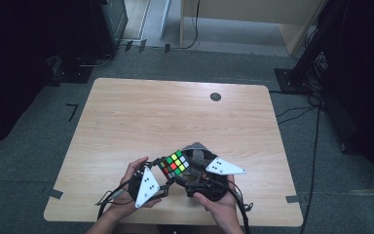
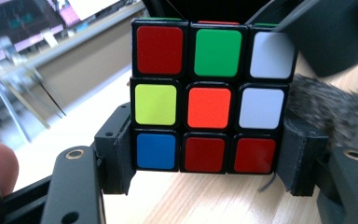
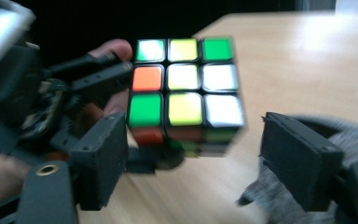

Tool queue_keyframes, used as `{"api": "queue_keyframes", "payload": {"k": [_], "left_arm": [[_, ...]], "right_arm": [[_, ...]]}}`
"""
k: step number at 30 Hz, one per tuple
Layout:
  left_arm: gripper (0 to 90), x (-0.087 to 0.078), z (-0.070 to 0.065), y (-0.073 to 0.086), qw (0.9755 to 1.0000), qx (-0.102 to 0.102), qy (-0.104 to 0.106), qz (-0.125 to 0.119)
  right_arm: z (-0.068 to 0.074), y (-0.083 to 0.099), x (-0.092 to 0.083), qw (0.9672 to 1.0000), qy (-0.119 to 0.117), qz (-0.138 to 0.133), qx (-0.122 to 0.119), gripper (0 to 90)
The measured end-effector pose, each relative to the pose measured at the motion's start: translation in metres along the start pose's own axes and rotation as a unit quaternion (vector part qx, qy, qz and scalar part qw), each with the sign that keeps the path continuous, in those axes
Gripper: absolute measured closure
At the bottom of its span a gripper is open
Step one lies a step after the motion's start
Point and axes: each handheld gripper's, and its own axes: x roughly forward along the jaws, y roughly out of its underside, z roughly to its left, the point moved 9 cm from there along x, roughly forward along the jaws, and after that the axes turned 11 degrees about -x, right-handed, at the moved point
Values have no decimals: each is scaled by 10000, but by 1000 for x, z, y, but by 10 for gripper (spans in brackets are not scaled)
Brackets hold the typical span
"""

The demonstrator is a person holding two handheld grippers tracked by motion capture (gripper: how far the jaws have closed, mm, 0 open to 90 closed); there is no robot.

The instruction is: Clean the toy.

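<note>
Hard to see: The right gripper view is blurry, so the small squares on the puzzle cube (image 3: 184,93) look smeared. The dark fuzzy grey thing (image 3: 354,135) by the right gripper is cut off at the edge, and I cannot tell what it is.
Hidden: In the left gripper view, a black part of the other gripper covers the cube's top right corner. The back of the cube cannot be seen.
Cut off: In the high view, the person's arms stop at the bottom edge.
Cube: It is a puzzle cube (image 1: 174,163) with red, green, white, yellow, orange and blue squares. It sits at the near edge of the table, between the two grippers.
Left gripper: The left gripper (image 2: 209,161) has closed on the cube. Its two black pads press on the cube's bottom row, one on each side. In the high view, the left gripper (image 1: 163,183) is just left of the cube.
Right gripper: The right gripper (image 3: 193,154) is open wide. The cube is in front of the gap and its pads do not touch it. In the high view, the right gripper (image 1: 187,168) is just right of the cube.
Table: The table (image 1: 175,112) is light wood with round corners. A small dark round spot (image 1: 215,96) is near the far edge.
Room: The floor (image 1: 44,112) is grey carpet with bits of tape. Black cables (image 1: 311,146) lie on the right. The sides of the room are very dark.
</note>
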Motion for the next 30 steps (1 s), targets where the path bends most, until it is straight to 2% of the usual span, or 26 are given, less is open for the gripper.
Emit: {"api": "queue_keyframes", "payload": {"k": [2,4,5,6,7,8,9,10,12,14,17,18,20,22,24,25,27,28,30], "left_arm": [[341,-3,13,0,9994,-355,0,-12],[341,-6,24,0,9978,-657,1,-1],[341,-7,28,2,9968,-804,-16,27],[341,-7,32,3,9956,-929,-40,69],[341,-7,35,5,9945,-1038,-56,101],[341,-7,36,6,9938,-1102,-41,132],[341,-6,36,7,9936,-1120,-20,154],[341,-7,36,7,9936,-1117,-5,165],[341,-7,35,6,9933,-1145,51,164],[341,-7,34,5,9926,-1197,108,143],[341,-7,35,6,9926,-1194,126,163],[340,-8,35,6,9926,-1191,129,176],[340,-8,36,7,9925,-1202,126,191],[340,-8,37,7,9921,-1237,118,191],[340,-8,37,7,9920,-1244,125,186],[341,-8,37,6,9920,-1244,132,185],[340,-7,34,6,9922,-1223,175,194],[341,-7,33,6,9923,-1208,203,191],[341,-6,31,7,9925,-1179,239,207]], "right_arm": [[-8,-6,-9,9996,158,-204,-93,245],[-19,-5,-14,9980,562,-135,-272,262],[-26,0,-13,9958,829,28,-384,274],[-33,7,-11,9923,1097,276,-503,287],[-38,16,-8,9889,1271,511,-568,316],[-41,24,-4,9869,1323,712,-583,361],[-43,32,-1,9852,1337,900,-586,418],[-45,39,2,9840,1347,1014,-568,517],[-49,48,5,9841,1280,1126,-491,668],[-54,50,3,9814,1364,1158,-692,756],[-60,45,-6,9754,1560,1122,-1082,775],[-63,43,-10,9715,1696,1147,-1192,754],[-72,42,-17,9624,2090,1213,-1242,625],[-76,41,-20,9622,2257,1102,-1052,473],[-79,37,-22,9638,2372,853,-872,389],[-78,33,-23,9655,2395,690,-758,386],[-76,27,-19,9716,2292,403,-438,374],[-75,28,-15,9730,2245,411,-349,364],[-74,36,-3,9731,2186,643,-328,333]]}}
